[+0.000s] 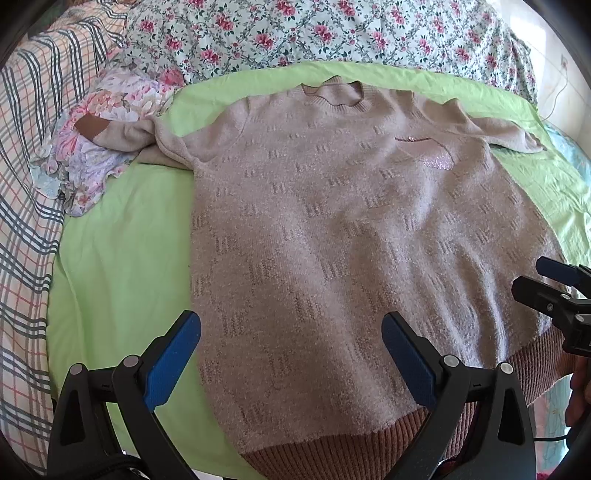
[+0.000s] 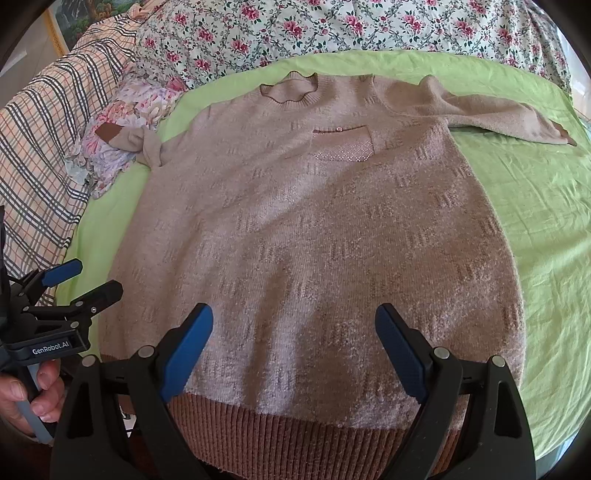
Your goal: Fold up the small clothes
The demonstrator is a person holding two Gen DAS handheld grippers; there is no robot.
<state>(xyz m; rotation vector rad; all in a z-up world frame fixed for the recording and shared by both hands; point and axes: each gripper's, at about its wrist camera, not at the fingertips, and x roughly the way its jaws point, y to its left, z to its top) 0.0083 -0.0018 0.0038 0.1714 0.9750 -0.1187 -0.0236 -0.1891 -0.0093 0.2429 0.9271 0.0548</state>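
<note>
A beige knit sweater (image 1: 343,229) (image 2: 314,236) lies flat, front up, on a green sheet (image 1: 122,258) (image 2: 543,206), neck away from me and brown ribbed hem nearest. Its left sleeve (image 1: 125,133) (image 2: 129,140) is bunched over a floral cloth. The right sleeve (image 1: 491,125) (image 2: 498,118) stretches out sideways. My left gripper (image 1: 291,354) hovers open over the hem's left part, nothing between its blue pads. My right gripper (image 2: 293,350) hovers open over the hem's middle, also empty. Each gripper shows at the edge of the other's view (image 1: 539,280) (image 2: 81,280).
A crumpled floral cloth (image 1: 96,147) (image 2: 122,129) lies at the sweater's left shoulder. A flowered quilt (image 1: 314,33) (image 2: 332,29) runs along the back, a plaid blanket (image 1: 26,192) (image 2: 48,147) along the left. A hand (image 2: 33,395) holds the left gripper's handle.
</note>
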